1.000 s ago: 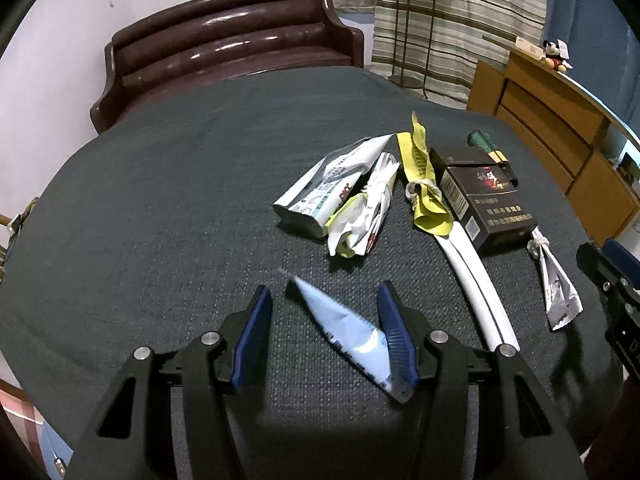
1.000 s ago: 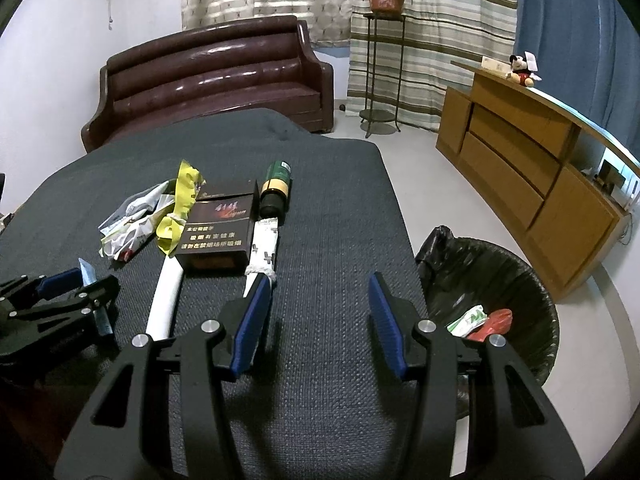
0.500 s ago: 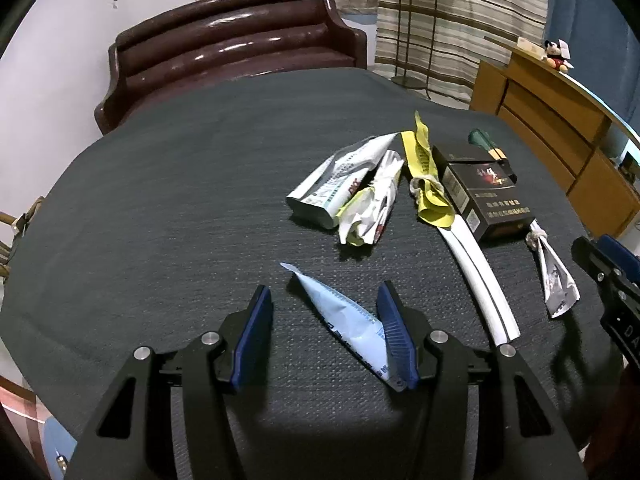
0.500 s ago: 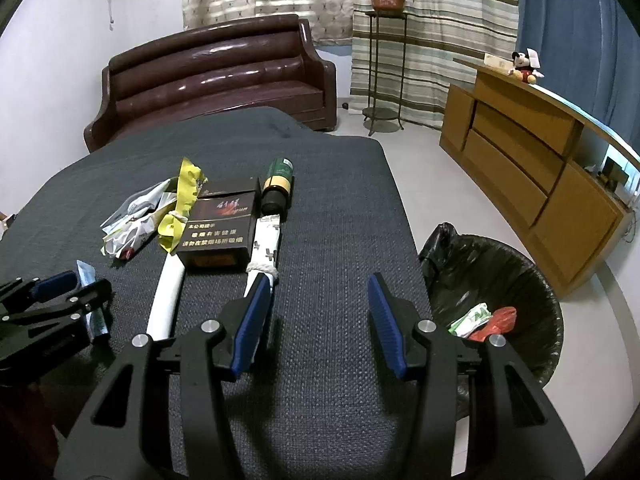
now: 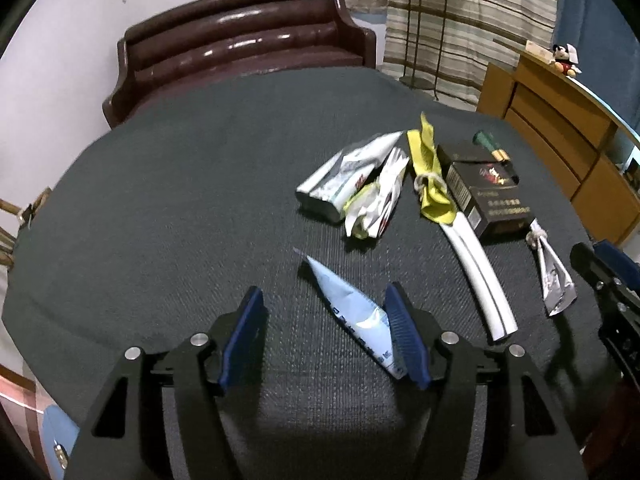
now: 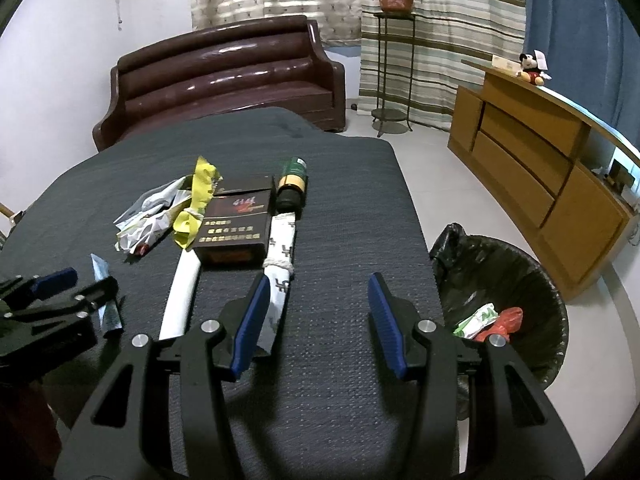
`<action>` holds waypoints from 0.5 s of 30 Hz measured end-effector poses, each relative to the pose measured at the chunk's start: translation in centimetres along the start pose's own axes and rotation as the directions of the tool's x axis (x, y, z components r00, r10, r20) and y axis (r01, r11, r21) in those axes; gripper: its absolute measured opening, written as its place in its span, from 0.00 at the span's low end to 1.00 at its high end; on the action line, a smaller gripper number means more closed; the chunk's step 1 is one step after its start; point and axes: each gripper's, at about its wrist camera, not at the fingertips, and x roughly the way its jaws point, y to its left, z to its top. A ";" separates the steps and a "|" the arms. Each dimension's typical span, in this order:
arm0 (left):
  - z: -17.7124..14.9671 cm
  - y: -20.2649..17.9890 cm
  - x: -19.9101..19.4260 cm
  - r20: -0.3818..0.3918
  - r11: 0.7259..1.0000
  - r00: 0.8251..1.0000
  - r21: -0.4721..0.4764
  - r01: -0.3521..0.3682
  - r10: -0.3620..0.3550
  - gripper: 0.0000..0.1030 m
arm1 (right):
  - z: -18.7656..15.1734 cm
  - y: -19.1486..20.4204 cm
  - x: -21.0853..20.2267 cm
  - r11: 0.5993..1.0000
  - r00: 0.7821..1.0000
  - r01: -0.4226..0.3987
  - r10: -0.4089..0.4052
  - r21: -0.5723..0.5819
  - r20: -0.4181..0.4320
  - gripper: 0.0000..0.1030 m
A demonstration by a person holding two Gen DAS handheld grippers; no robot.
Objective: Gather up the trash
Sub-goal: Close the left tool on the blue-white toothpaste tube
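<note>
Left gripper [image 5: 326,334] spread wide over the dark table cloth [image 5: 180,208], blue pads well apart, nothing clamped. Light blue wrapper [image 5: 352,312] lying flat between them, wide end right against the inner face of the right-hand pad [image 5: 404,332], pointed tip aimed away toward the far trash; left-hand pad clear of it. Just beyond, a crumpled white wrapper [image 5: 376,204] leaning on a silver-white pouch [image 5: 348,172]. Beside those, a yellow knotted strip [image 5: 430,176] draped over the top of a long white curved strip [image 5: 478,264]. Dark cigarette box [image 5: 486,196] touching that strip on its far side, green-capped bottle [image 5: 490,146] behind the box, and a silver knotted sachet [image 5: 554,280] near the table edge. Over on the right wrist view, right gripper [image 6: 316,316] also gaping wide, holding nothing, hovering above bare cloth near the table's right edge. Left-hand pad [image 6: 250,324] overlapping the near end of a white patterned wrapper [image 6: 280,264] in the picture; contact impossible to judge. Same box [image 6: 232,224], bottle [image 6: 293,182] and yellow strip [image 6: 196,204] lined up ahead, left gripper visible at the left edge [image 6: 68,288] with the blue wrapper [image 6: 105,300] under it. Down on the floor to the right, a black-lined trash bin [image 6: 472,264] standing just off the table edge, with a white-green scrap [image 6: 476,320] and a red scrap [image 6: 506,320] inside. Brown sofa [image 6: 224,76] past the table, wooden cabinet [image 6: 540,152] along the right wall.
</note>
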 end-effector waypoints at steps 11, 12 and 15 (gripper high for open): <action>-0.2 1.3 0.0 -0.007 0.997 0.997 -0.015 0.072 -0.072 0.40 | 0.0 -0.2 -0.3 1.000 1.000 -0.001 0.001 0.000 0.001 0.48; -0.3 1.4 -0.1 -0.003 0.997 0.997 -0.012 0.077 -0.077 0.39 | 0.0 -0.2 -0.2 1.000 1.000 -0.002 0.002 0.000 -0.001 0.48; -0.2 1.5 -0.1 0.004 0.995 0.995 -0.017 0.102 -0.102 0.34 | -0.1 -0.4 0.0 1.000 1.000 -0.004 0.004 0.002 -0.006 0.48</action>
